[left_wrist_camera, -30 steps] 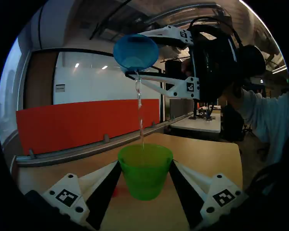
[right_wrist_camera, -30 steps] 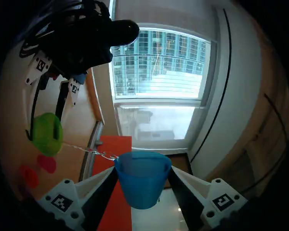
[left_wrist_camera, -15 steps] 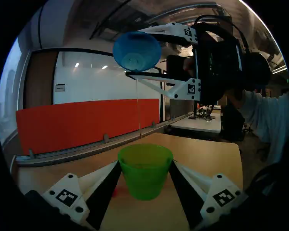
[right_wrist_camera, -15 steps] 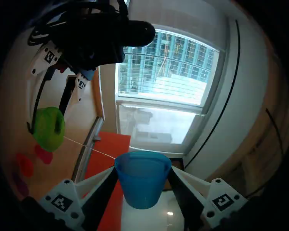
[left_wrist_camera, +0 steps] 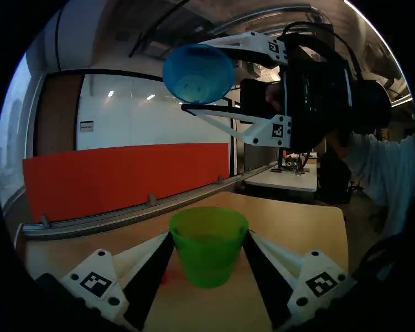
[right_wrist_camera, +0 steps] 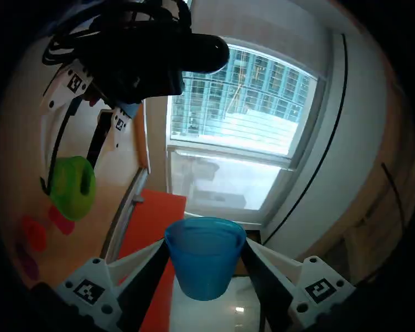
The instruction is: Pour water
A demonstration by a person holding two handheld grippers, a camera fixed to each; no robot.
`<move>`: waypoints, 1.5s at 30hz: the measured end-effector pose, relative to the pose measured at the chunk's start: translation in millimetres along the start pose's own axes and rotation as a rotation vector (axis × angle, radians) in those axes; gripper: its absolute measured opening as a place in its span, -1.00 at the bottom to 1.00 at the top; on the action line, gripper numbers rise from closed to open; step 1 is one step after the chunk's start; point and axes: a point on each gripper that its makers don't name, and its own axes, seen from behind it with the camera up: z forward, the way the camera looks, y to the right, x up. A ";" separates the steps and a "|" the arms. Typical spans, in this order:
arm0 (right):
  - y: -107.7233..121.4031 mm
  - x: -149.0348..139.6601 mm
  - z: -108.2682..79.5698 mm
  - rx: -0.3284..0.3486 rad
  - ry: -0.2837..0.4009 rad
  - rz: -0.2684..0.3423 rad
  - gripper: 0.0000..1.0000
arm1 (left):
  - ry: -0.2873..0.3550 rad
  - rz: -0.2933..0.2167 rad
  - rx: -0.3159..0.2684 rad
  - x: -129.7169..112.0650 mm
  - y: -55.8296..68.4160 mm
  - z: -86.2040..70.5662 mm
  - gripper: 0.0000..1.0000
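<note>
Left gripper view: had the trickle stopped?
— Yes. Right tongs (right_wrist_camera: 206, 260) gripped the tipped blue cup (left_wrist_camera: 198, 73) above the green cup (left_wrist_camera: 208, 252), clamped in left tongs (left_wrist_camera: 208, 243) over the surface (left_wrist_camera: 296, 221); pouring looked finished.

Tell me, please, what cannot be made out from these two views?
- Water level in the green cup: left gripper view, the cup's near wall hides it.
- Whether the blue cup is empty: left gripper view, inside dim and small; right gripper view, its own wall hides it.
- What the red spots on the table are: right gripper view, blurred near the edge.
- The sleeve: cut off by the left gripper view's edge.
</note>
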 end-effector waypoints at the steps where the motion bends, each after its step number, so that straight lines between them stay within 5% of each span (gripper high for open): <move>1: -0.1 -0.5 -0.3 0.000 0.000 0.012 0.80 | 0.000 0.000 0.000 0.1 0.0 0.0 0.70; 14: -0.1 -7.4 -6.5 0.020 -0.004 0.313 0.80 | 0.003 0.003 0.003 3.8 0.9 -1.6 0.70; 45: -7.4 17.4 -21.1 0.124 0.036 1.464 0.80 | 0.010 0.010 0.013 9.1 -1.4 -7.4 0.70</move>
